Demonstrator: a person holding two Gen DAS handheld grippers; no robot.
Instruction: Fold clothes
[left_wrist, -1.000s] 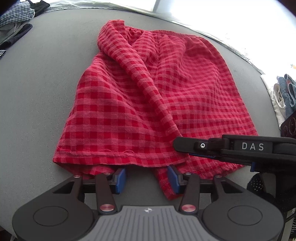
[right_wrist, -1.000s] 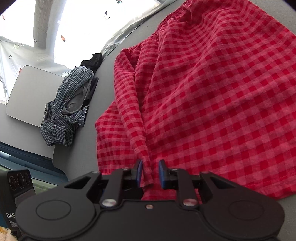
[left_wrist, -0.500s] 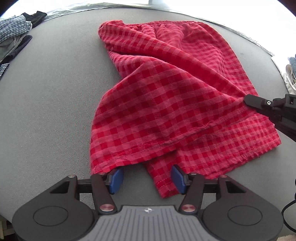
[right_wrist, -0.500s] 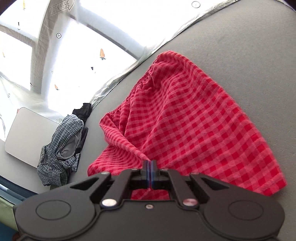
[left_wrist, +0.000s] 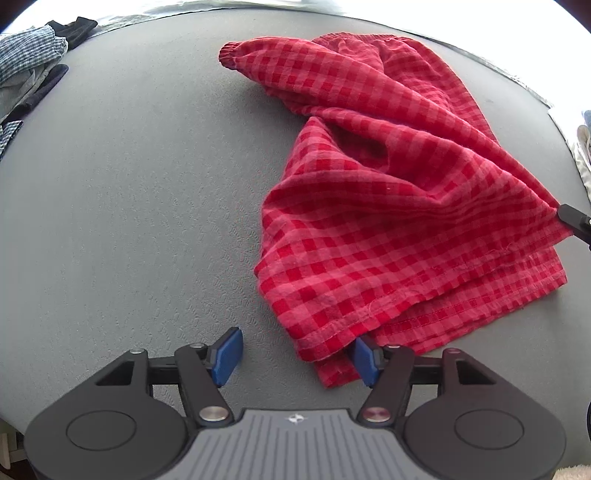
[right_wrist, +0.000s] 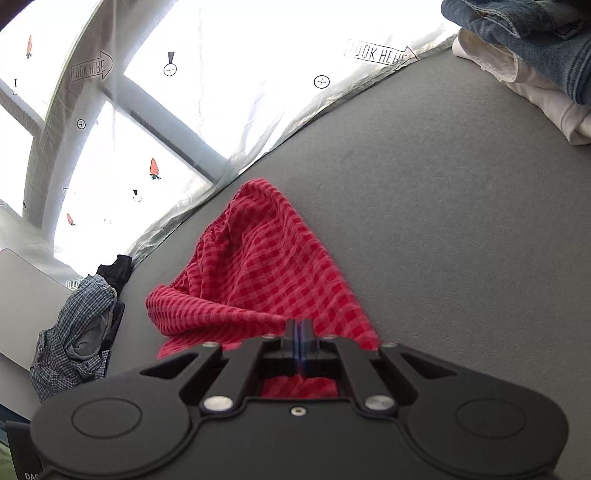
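Note:
Red checked shorts (left_wrist: 399, 206) lie on the grey table (left_wrist: 129, 221), one side drawn over the other in a loose fold. My left gripper (left_wrist: 295, 356) points down at the near hem with its jaws opening. A hem corner lies between the blue pads (left_wrist: 227, 354), against the right one, and nothing presses on it. My right gripper (right_wrist: 299, 332) is shut on a fold of the shorts (right_wrist: 258, 273) and holds it up off the table. Its tip (left_wrist: 574, 221) shows at the right edge of the left wrist view, at the cloth's edge.
A crumpled blue checked garment (right_wrist: 74, 332) and dark clothes lie at the table's far left (left_wrist: 29, 62). Folded jeans (right_wrist: 535, 37) on white garments (right_wrist: 546, 99) sit at the far right. A bright window with printed film (right_wrist: 221, 92) runs behind the table.
My right gripper has closed on the shorts' middle fold and carried it rightward, pulling the left half over the right. My left jaws have widened and the hem has slid off the left pad.

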